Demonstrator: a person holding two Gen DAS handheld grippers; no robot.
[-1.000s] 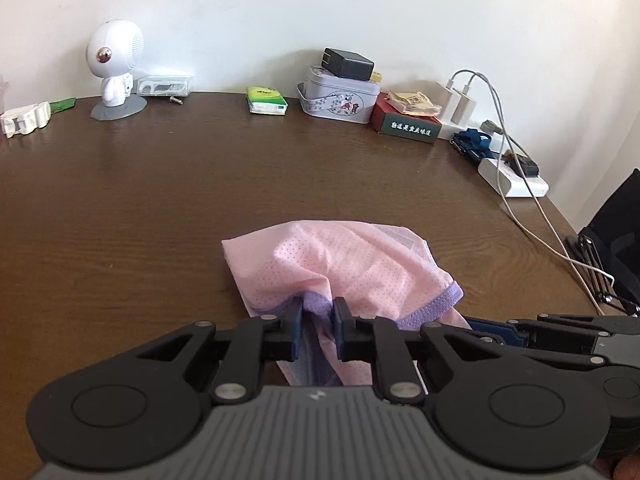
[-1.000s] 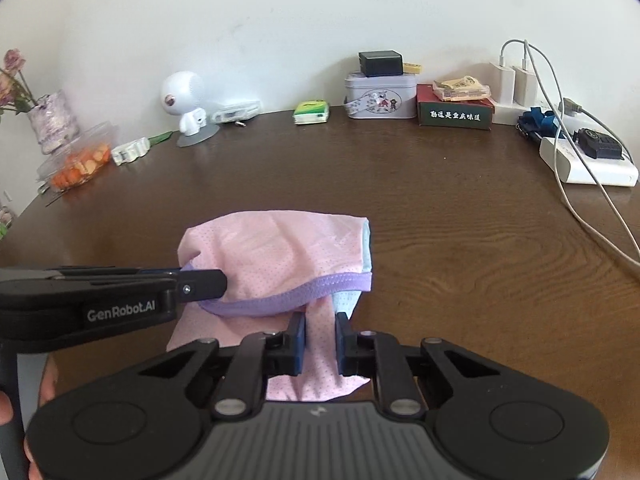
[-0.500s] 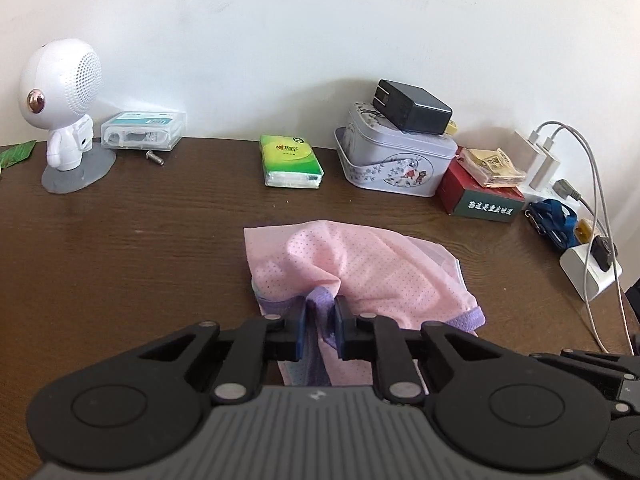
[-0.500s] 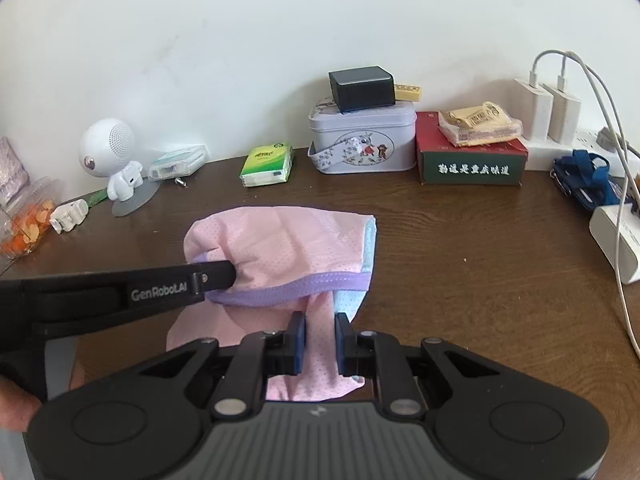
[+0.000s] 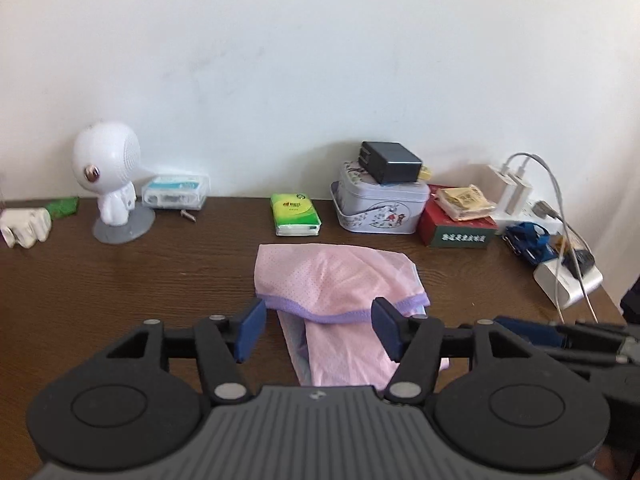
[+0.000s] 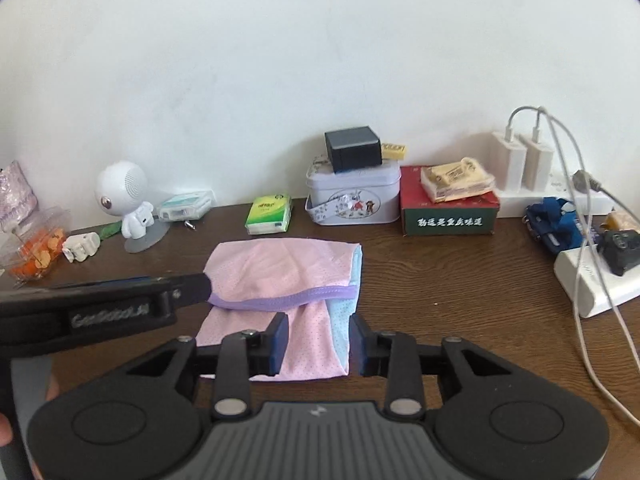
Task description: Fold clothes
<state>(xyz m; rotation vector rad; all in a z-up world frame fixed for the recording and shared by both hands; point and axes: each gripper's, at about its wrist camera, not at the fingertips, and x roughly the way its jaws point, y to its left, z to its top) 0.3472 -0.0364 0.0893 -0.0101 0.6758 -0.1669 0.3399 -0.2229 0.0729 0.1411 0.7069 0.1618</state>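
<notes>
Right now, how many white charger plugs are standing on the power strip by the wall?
2. Both stand side by side at the table's back right: the left charger plug and the right charger plug, each with a white cable. Others may be hidden.

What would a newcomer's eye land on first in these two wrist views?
The pink mesh garment with purple trim lies folded mid-table on the dark wooden table, and both grippers' blue-padded fingers are opening clear of it. Behind it, against the white wall, stand a white round-headed robot figurine and a pale illustrated tin box.
</notes>
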